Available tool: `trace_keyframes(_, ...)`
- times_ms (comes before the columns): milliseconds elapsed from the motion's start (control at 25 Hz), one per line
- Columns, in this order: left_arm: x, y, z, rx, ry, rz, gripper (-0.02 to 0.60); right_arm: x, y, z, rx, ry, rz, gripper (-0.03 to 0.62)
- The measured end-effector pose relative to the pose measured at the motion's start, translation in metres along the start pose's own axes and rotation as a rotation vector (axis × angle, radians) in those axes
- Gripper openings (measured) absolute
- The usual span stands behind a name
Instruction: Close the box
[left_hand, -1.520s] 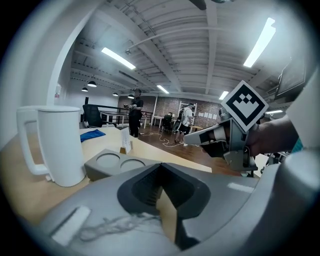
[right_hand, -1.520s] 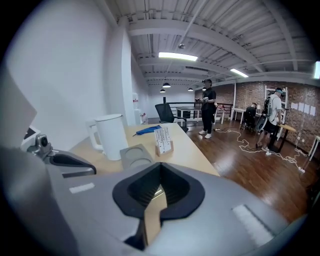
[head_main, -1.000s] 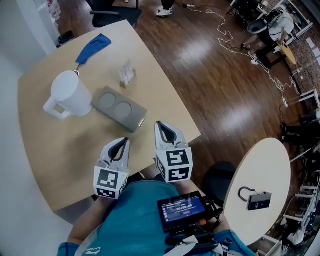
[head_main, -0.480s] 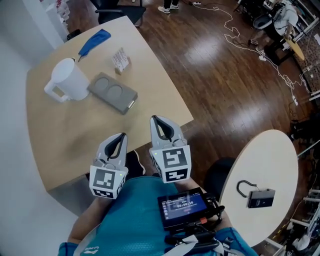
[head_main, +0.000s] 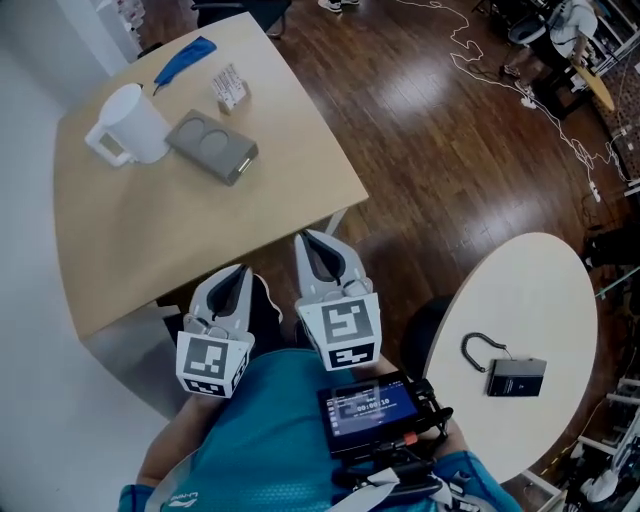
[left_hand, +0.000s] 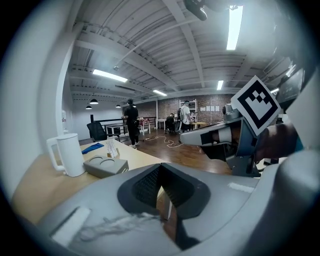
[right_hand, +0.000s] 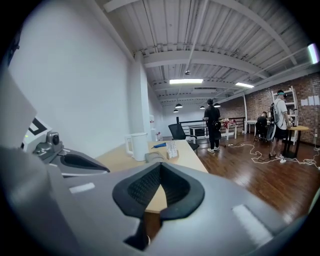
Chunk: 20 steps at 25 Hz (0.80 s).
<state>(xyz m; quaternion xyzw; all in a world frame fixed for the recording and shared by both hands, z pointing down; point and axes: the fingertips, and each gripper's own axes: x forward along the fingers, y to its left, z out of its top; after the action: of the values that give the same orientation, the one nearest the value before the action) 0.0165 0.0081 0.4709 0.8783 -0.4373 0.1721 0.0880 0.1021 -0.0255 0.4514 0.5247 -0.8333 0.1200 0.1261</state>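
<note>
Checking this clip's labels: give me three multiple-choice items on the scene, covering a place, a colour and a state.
1. Where is the grey box? A) on the round table B) on the wooden table beside the white jug C) on the floor
2. The cloth is which colour? A) blue B) red C) yellow
3. The left gripper and right gripper are? A) shut on the box B) wide open C) shut, empty

B: it lies next to the jug.
A: the head view shows it blue.
C: each gripper view shows the jaws together with nothing between.
</note>
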Motion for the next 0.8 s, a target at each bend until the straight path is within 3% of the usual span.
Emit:
trace_keyframes(360, -0.026, -0.020, 0.003, 0.034, -0.019, 0.013, -0.014, -0.033, 0.020, -0.007, -0.001, -0.021, 0.017, -0.006)
trace_keyframes(800, -0.085, 0.008, -0.036, -0.043, -0.023, 0.089, -0.014, -0.049, 0.070, -0.028, -0.013, 0.012, -0.012, -0.006)
